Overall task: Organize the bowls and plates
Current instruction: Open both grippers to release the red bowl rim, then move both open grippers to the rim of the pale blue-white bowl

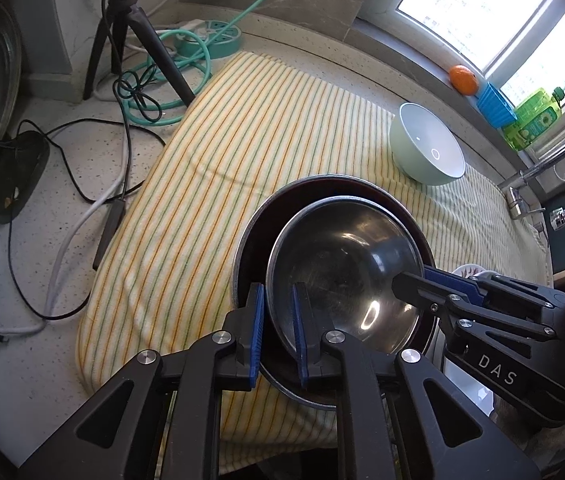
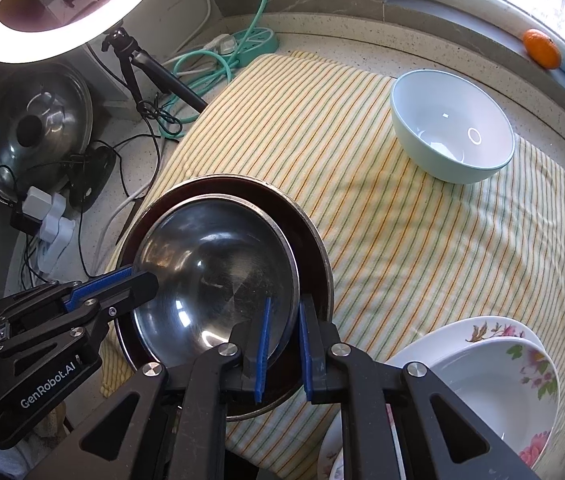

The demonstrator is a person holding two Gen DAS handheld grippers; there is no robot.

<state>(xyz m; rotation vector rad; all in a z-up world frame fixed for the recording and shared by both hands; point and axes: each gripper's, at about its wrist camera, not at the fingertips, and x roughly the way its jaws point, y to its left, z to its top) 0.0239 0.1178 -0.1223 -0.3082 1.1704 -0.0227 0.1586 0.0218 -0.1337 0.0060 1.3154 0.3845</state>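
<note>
My left claw point(image 1: 276, 332) and right claw point(image 2: 284, 344) each straddle the steel bowl's point(image 1: 342, 264) rim, pads slightly apart, not pressing. The bowl sits inside a dark dish point(image 1: 254, 248) on the striped cloth point(image 1: 242, 140).

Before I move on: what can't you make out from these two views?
- Floral dishes: cut off by right view's bottom edge; left view shows a sliver behind the right claw.
- Steel bowl inside the dark pan: contact underneath hidden.
- Left claw: pad contact with the rim unclear.
</note>
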